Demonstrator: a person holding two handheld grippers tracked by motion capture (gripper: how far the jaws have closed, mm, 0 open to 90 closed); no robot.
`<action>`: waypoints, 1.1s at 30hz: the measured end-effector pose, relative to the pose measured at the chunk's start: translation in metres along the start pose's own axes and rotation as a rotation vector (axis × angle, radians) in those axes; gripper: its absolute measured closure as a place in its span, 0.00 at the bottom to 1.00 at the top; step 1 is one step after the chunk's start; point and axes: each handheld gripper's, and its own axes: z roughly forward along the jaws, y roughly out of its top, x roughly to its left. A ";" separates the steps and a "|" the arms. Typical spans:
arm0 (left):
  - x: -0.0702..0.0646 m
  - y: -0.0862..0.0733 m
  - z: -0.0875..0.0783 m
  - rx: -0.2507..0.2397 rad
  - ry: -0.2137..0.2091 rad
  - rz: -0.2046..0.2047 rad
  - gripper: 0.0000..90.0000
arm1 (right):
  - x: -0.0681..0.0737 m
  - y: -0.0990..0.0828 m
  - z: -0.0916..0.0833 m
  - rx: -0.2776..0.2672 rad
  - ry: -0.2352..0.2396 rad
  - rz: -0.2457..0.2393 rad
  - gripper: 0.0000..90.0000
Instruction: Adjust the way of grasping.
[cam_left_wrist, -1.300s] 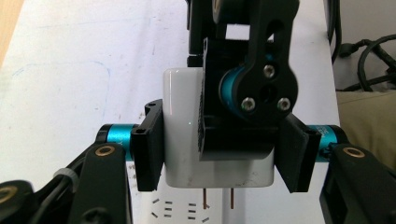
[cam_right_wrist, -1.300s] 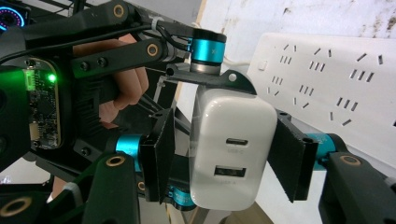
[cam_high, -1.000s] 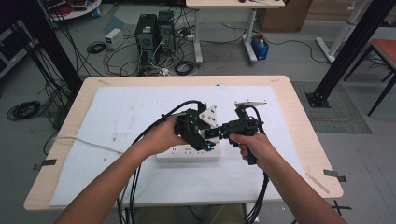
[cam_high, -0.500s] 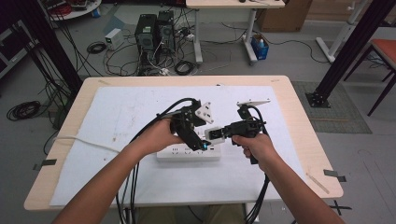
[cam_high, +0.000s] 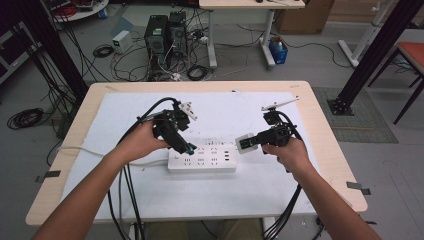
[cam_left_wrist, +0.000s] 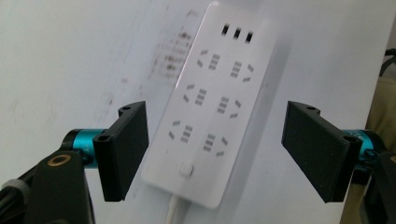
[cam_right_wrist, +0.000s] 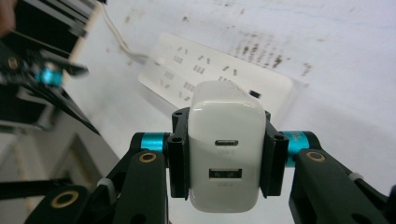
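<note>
A white power strip (cam_high: 201, 160) lies on the white sheet, its cord leading off to the left. My left gripper (cam_high: 187, 148) hovers over the strip's left end. Its jaws (cam_left_wrist: 217, 149) have just been opening and now stand open, with nothing gripped and the power strip (cam_left_wrist: 205, 107) in sight below them. My right gripper (cam_high: 251, 142) is held just above the strip's right end, shut on a white USB charger (cam_high: 245, 143). In the right gripper view the charger (cam_right_wrist: 225, 144) sits clamped between both pads, ports facing the camera, with the power strip (cam_right_wrist: 205, 74) beyond it.
The white sheet (cam_high: 280, 190) covers most of the wooden table (cam_high: 325, 150). The strip's cord (cam_high: 85, 150) runs towards the left edge. Gripper cables hang over the front edge. Computer towers (cam_high: 165, 32) and loose cables sit on the floor beyond the table.
The two grippers were close together over the strip and have parted. The left went left with its jaws now apart; the right drew back to the right with the charger.
</note>
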 end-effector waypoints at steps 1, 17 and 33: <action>0.002 -0.005 -0.001 0.015 0.001 -0.011 0.26 | 0.001 0.001 -0.004 0.009 -0.019 -0.017 0.69; 0.023 -0.064 -0.034 0.194 0.040 -0.045 0.26 | 0.006 0.008 -0.048 0.152 -0.272 -0.316 0.69; 0.028 -0.083 -0.042 0.221 0.069 -0.056 0.26 | 0.008 0.005 -0.046 0.221 -0.325 -0.401 0.69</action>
